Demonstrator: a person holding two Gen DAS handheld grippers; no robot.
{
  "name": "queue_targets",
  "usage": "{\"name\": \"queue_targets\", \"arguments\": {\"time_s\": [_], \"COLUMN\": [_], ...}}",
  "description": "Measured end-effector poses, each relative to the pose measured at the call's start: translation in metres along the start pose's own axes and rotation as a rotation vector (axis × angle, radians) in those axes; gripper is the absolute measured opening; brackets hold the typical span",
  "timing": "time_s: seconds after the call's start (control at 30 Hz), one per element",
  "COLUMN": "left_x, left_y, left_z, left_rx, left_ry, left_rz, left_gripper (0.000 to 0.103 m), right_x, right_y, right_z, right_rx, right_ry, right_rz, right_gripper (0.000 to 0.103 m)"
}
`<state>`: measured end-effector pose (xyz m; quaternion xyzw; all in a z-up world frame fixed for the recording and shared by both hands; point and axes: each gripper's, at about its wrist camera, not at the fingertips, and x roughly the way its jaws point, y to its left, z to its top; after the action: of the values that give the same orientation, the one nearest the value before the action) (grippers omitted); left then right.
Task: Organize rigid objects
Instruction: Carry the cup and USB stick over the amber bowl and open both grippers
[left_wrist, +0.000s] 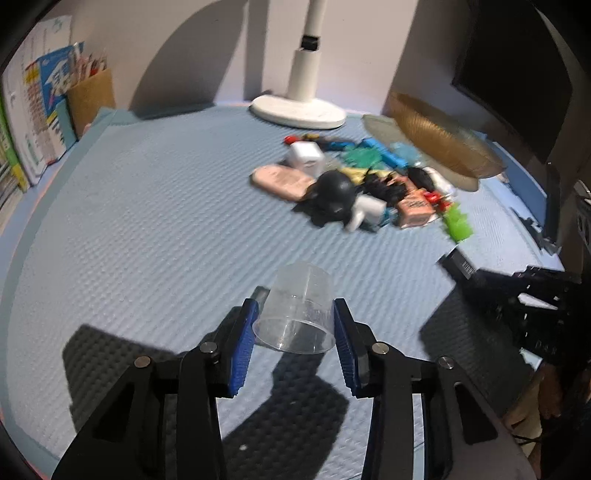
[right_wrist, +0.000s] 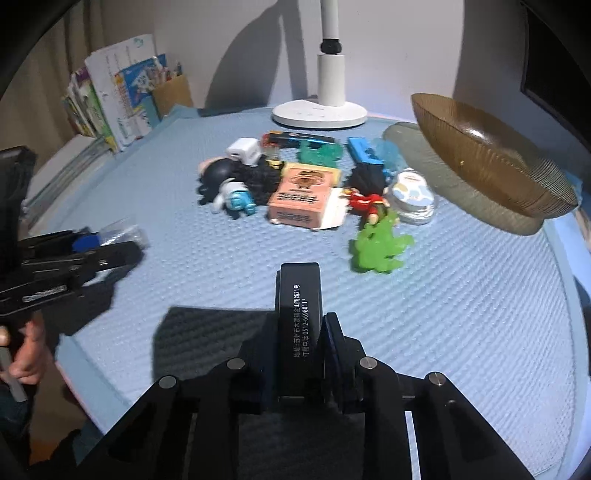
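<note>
My left gripper (left_wrist: 294, 321) is shut on a clear plastic cup (left_wrist: 297, 308), held above the blue mat with its mouth toward the camera. My right gripper (right_wrist: 300, 325) is shut on a black rectangular box (right_wrist: 299, 295) with white print. A pile of small things lies mid-mat: a pink box (right_wrist: 299, 201), a black round toy (left_wrist: 332, 192), a white charger cube (right_wrist: 243, 150), a green toy (right_wrist: 376, 243), a round tin (right_wrist: 412, 194). The right gripper with its black box also shows at the right edge of the left wrist view (left_wrist: 461, 266).
A white lamp base (right_wrist: 319, 110) stands at the back. A brown ribbed bowl (right_wrist: 487, 155) and a grey dish (right_wrist: 424, 147) sit at the right. Books (right_wrist: 122, 92) and a cardboard holder (right_wrist: 171, 94) stand at the back left. The mat's front edge is near.
</note>
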<state>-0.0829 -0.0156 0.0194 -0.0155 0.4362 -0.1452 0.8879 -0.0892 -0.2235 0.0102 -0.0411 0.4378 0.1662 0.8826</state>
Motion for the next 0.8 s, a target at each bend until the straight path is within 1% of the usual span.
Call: {"name": "queue_targets", "arguments": {"time_s": [0.07, 0.17, 0.23, 0.27, 0.33, 0.37, 0.4, 0.43, 0.47, 0.57, 0.67, 0.7, 0.8], "left_x": [-0.005, -0.017, -0.022, -0.024, -0.021, -0.018, -0.01, -0.001, 0.011, 0.057, 0.086, 0.097, 0.116], "left_y": [-0.01, -0.034, -0.05, -0.061, -0.089, -0.098, -0.113, -0.124, -0.137, -0.171, -0.191, -0.199, -0.212], "left_z": [0.008, 0.039, 0.063, 0.079, 0.116, 0.127, 0.145, 0.157, 0.169, 0.198, 0.204, 0.205, 0.203], "left_rx": [0.03, 0.094, 0.131, 0.155, 0.205, 0.219, 0.242, 0.258, 0.272, 0.291, 0.314, 0.326, 0.355], "left_ry": [-0.023, -0.085, -0.124, -0.147, -0.184, -0.189, -0.191, -0.187, -0.174, -0.104, -0.053, -0.032, 0.004], "left_rz": [-0.004, -0.03, -0.053, -0.066, -0.11, -0.129, -0.154, -0.164, -0.173, -0.205, -0.207, -0.214, -0.215], "left_gripper": [0.037, 0.037, 0.037, 0.037, 0.037, 0.037, 0.037, 0.037, 0.037, 0.037, 0.037, 0.037, 0.037], "right_x": [-0.011, -0.037, -0.057, -0.07, -0.082, -0.086, -0.088, -0.087, -0.084, -0.066, -0.051, -0.048, -0.038], "right_y": [-0.006, -0.028, -0.05, -0.067, -0.089, -0.105, -0.116, -0.131, -0.147, -0.182, -0.202, -0.207, -0.212], "right_z": [0.002, 0.016, 0.029, 0.04, 0.054, 0.063, 0.069, 0.077, 0.084, 0.098, 0.103, 0.104, 0.104], "right_rx": [0.014, 0.059, 0.093, 0.115, 0.147, 0.171, 0.189, 0.212, 0.242, 0.29, 0.307, 0.304, 0.285], "right_ry": [-0.026, -0.095, -0.15, -0.181, -0.202, -0.205, -0.196, -0.176, -0.151, -0.053, 0.014, 0.031, 0.07], "right_rz": [0.005, -0.023, -0.076, -0.119, -0.163, -0.199, -0.222, -0.233, -0.232, -0.214, -0.202, -0.201, -0.209], "right_gripper": [0.024, 0.024, 0.024, 0.024, 0.024, 0.024, 0.024, 0.024, 0.024, 0.024, 0.024, 0.024, 0.024]}}
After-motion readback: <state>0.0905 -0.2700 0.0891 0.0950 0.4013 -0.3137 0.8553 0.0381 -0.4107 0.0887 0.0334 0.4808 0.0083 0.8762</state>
